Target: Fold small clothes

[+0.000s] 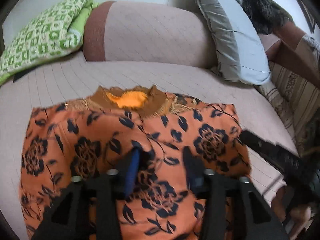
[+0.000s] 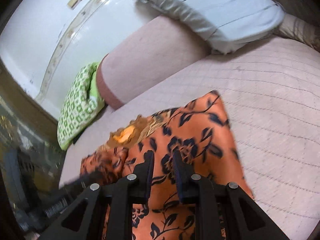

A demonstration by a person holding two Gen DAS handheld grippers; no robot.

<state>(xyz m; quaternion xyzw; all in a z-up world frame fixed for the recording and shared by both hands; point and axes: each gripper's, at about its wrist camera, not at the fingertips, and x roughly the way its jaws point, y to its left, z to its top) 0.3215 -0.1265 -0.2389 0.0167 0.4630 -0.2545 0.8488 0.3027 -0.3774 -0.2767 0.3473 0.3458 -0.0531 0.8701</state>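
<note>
green pillow [image 1: 40, 34] far left | bolster [image 1: 152, 34] behind garment [image 1: 128, 140] (grey pillow [image 1: 236, 40] right)

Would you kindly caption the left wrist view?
Open left gripper above orange floral garment on pink bed.

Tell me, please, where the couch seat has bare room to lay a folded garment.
The seat is bare between the orange garment and the bolster, and on the side toward the grey pillow. The corner by the green cushion is crowded.
</note>
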